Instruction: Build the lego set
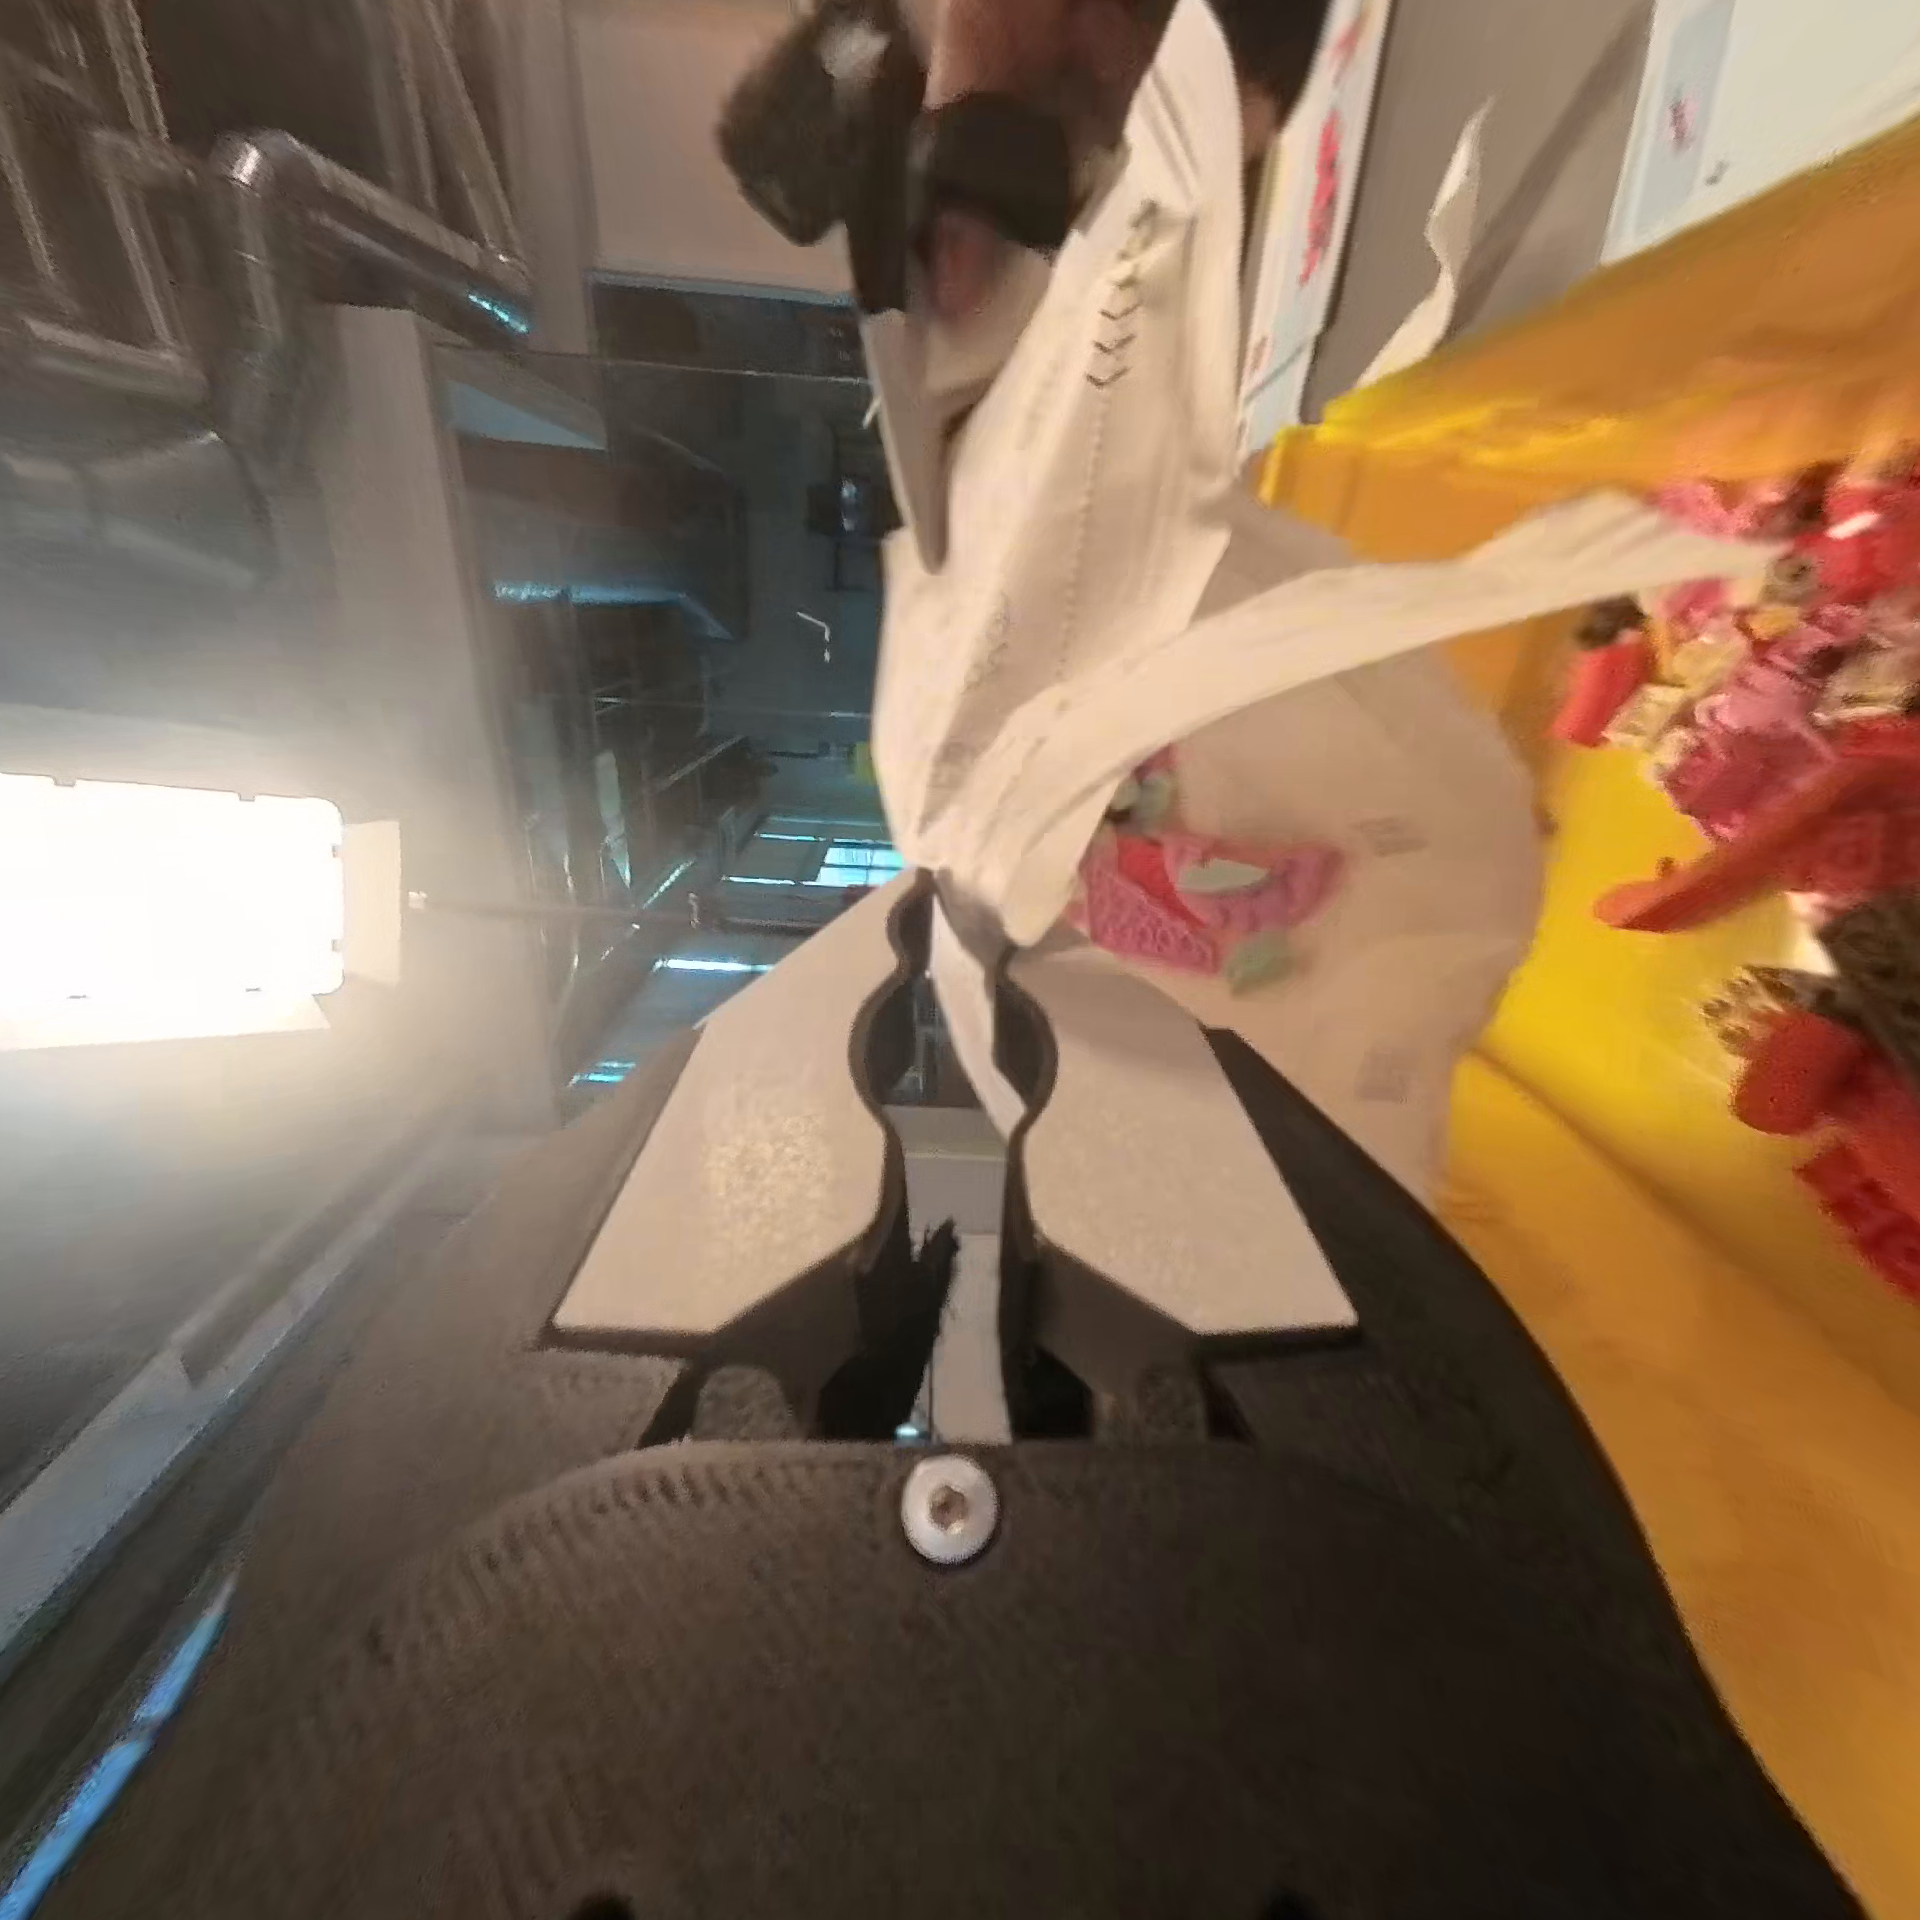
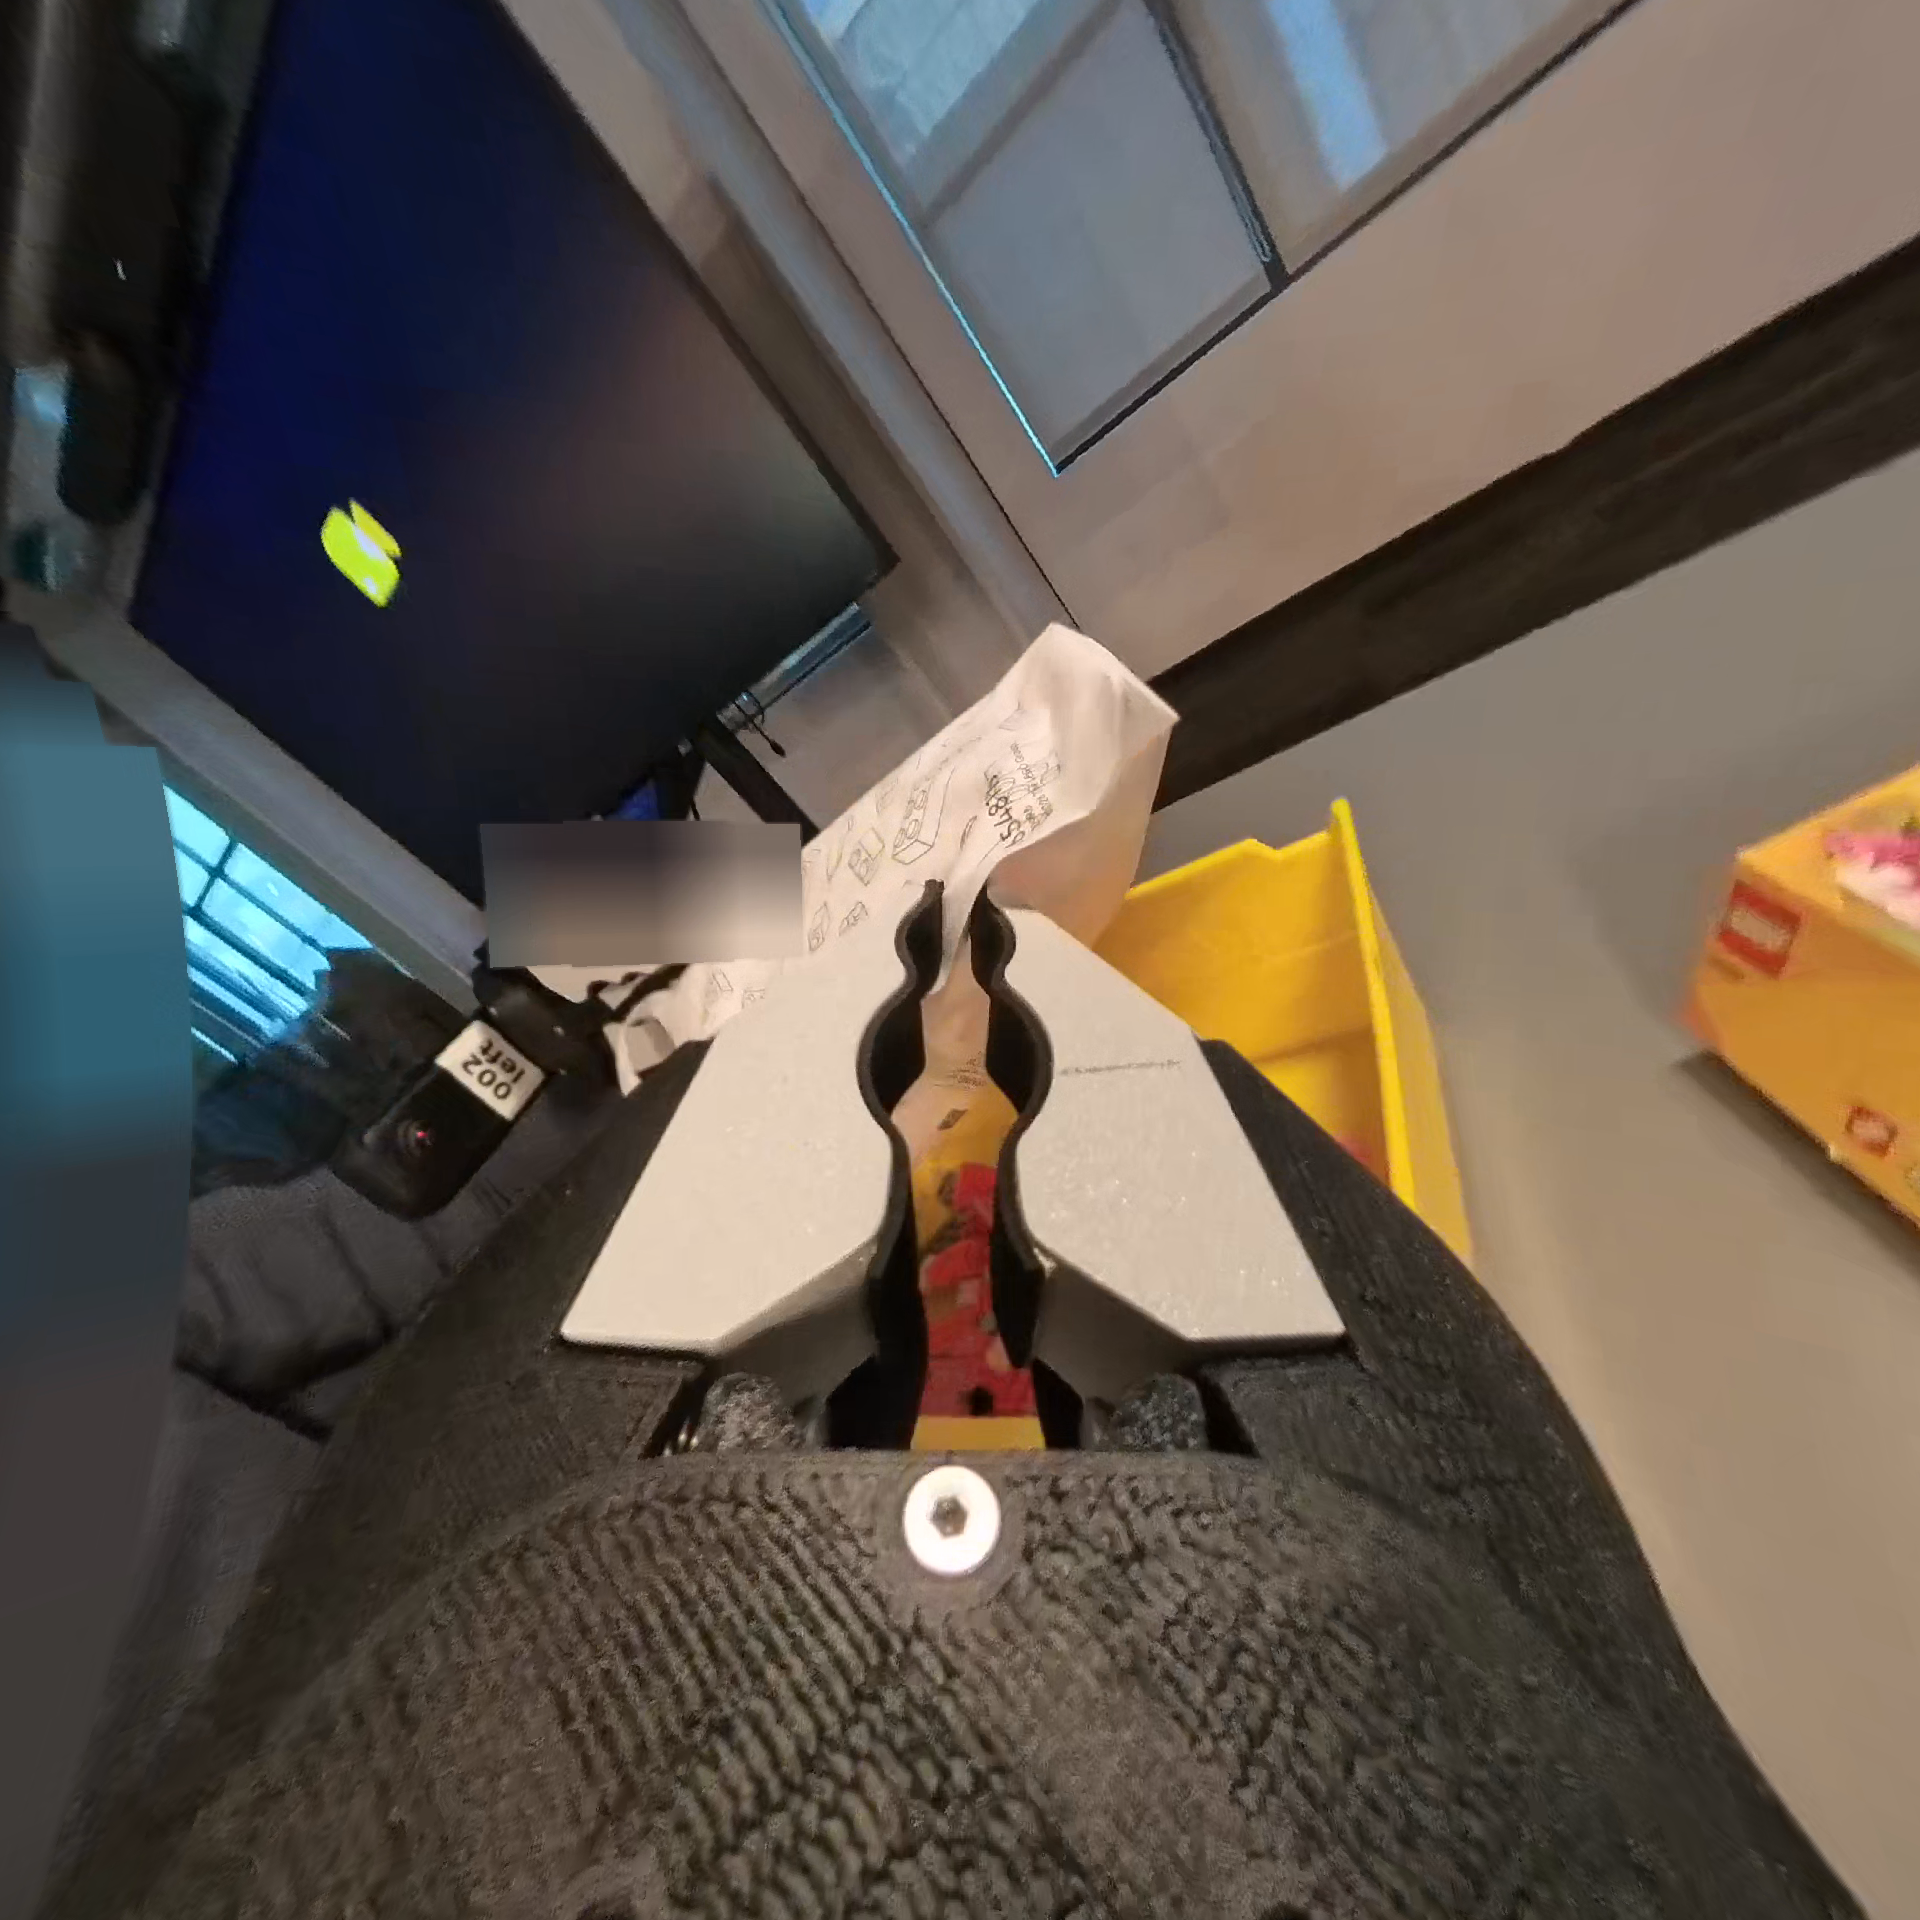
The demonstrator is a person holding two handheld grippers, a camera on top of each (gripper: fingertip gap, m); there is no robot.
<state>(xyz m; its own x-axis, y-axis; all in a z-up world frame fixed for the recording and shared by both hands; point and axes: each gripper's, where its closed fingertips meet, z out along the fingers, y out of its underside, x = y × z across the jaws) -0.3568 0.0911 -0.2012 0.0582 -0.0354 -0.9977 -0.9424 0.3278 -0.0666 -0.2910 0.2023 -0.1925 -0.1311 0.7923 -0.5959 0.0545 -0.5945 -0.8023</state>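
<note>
Above the yellow bin (image 2: pixel 1299 966), both grippers — left (image 1: pixel 961 914), right (image 2: pixel 961 914) — pinch one white paper bag (image 2: pixel 1039 758).

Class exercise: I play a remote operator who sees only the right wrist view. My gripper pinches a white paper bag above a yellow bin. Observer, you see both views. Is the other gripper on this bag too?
Observer: Yes. The left gripper is shut on a bunched part of the same white paper bag.
Operator: Is anything inside the bag?
Observer: Through its thin wall, a pink and red piece shows inside, close to the left gripper.
Operator: I glimpse only a few red bits between my fingers. How full is the yellow bin?
Observer: A heap of red and pink pieces lies in it, right beside the bag.
Operator: And my own gripper?
Observer: The right gripper shows at the bag's far end.
</note>
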